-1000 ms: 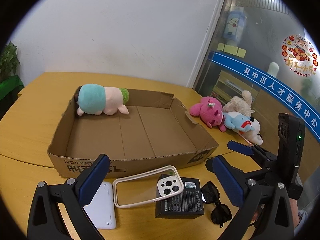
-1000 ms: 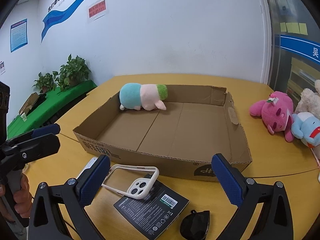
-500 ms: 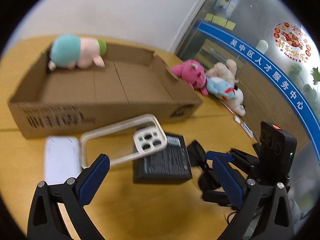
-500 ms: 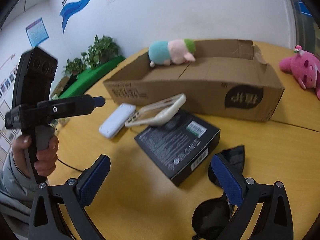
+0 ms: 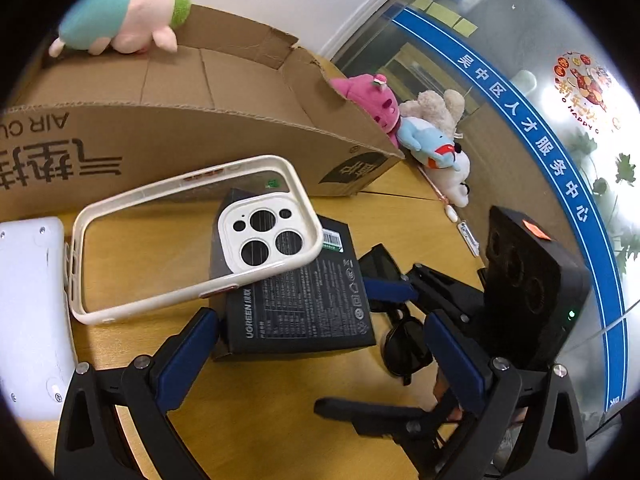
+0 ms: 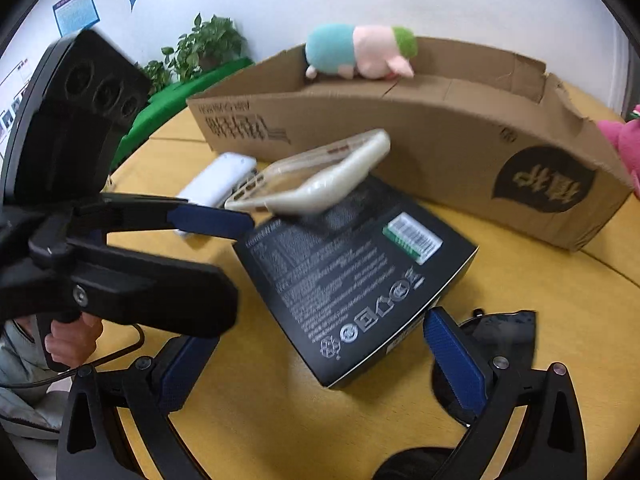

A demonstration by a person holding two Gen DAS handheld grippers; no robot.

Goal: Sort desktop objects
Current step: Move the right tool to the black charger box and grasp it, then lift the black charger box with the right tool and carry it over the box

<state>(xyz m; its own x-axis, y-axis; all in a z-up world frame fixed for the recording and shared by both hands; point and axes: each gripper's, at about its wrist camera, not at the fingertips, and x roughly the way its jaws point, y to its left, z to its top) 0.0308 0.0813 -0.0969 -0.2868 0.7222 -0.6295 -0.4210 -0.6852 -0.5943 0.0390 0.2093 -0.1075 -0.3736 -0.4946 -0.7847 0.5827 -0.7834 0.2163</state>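
Note:
A black UGREEN box [image 5: 296, 296] [image 6: 352, 276] lies on the yellow table. A cream phone case [image 5: 268, 232] [image 6: 320, 184] leans across the box and a white power bank [image 5: 28, 300] [image 6: 216, 178]. Black sunglasses [image 5: 404, 344] [image 6: 504, 340] lie just right of the box. My left gripper [image 5: 320, 360] [image 6: 244, 260] is open, its fingers either side of the box's near edge. My right gripper [image 6: 320, 364] [image 5: 348, 344] is open too, low at the box's corner, with one finger [image 6: 452, 360] in front of the sunglasses. Neither holds anything.
Behind the objects stands a shallow cardboard box [image 5: 200, 136] [image 6: 400, 132] with a teal and pink plush [image 5: 120, 24] [image 6: 360, 52] at its far end. Pink [image 5: 368, 96] [image 6: 624, 144], beige [image 5: 432, 108] and blue [image 5: 428, 144] plush toys lie to its right. Potted plants [image 6: 204, 44] stand at the far left.
Both grippers have dropped and closed in on the black box from opposite sides. The objects on the table have not moved.

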